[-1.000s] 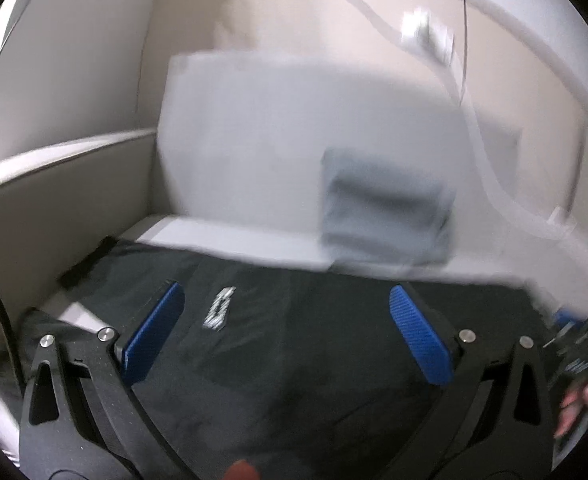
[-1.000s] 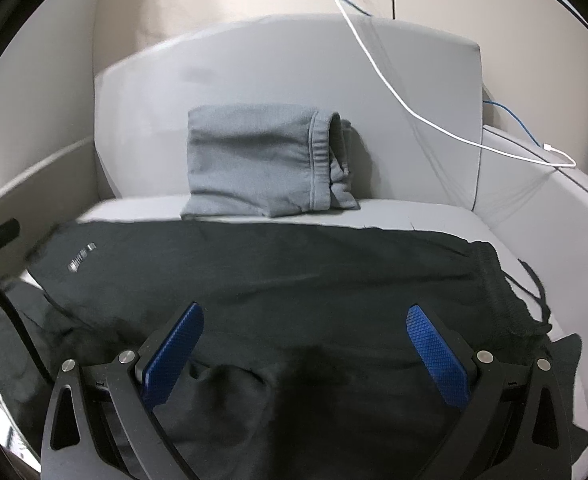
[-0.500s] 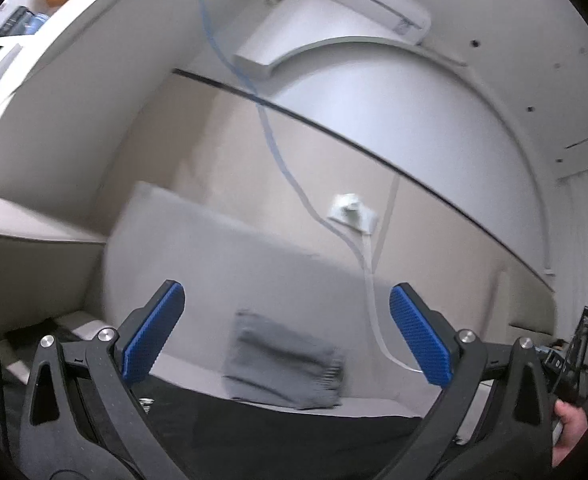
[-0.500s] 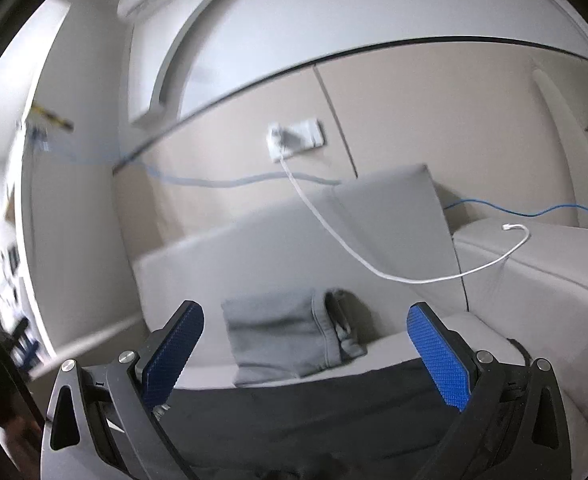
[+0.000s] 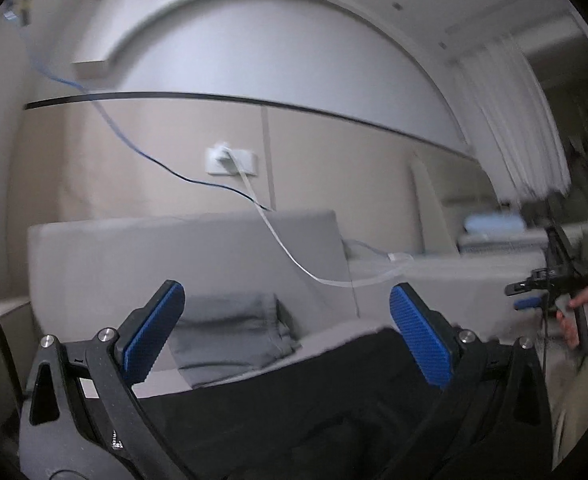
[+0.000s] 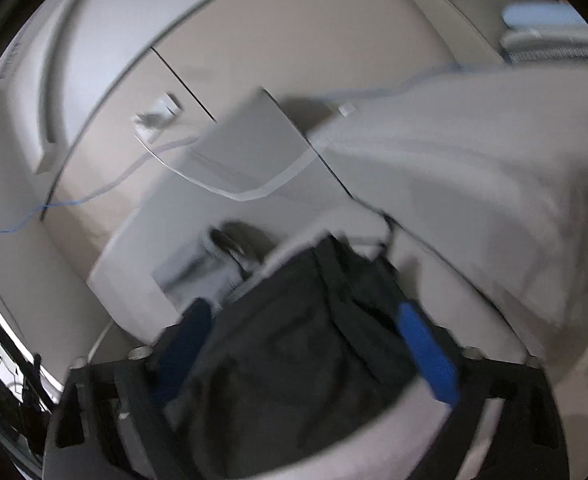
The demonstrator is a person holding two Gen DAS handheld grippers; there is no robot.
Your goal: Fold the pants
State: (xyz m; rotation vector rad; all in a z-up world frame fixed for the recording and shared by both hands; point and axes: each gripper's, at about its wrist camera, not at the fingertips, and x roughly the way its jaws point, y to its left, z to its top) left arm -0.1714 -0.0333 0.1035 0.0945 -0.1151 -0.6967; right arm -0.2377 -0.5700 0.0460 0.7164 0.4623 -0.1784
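Black pants [image 5: 302, 408] lie spread on a grey sofa seat; they also show in the right wrist view [image 6: 294, 344], blurred. My left gripper [image 5: 288, 338] is open and empty, raised above the pants and pointing at the sofa back. My right gripper [image 6: 306, 344] is open and empty, tilted, above the pants' waistband end. The right gripper also shows at the far right of the left wrist view [image 5: 550, 280], held in a hand.
A folded grey garment [image 5: 234, 332] leans against the sofa back [image 5: 174, 256]; it also shows in the right wrist view [image 6: 202, 272]. A white cable [image 5: 294, 256] hangs from a wall socket [image 5: 230, 160] across the sofa. The sofa armrest [image 6: 474, 184] is at right.
Both grippers have swung upward and away from the pants. The right gripper has tilted and turned toward the right armrest. Both stay open and empty.
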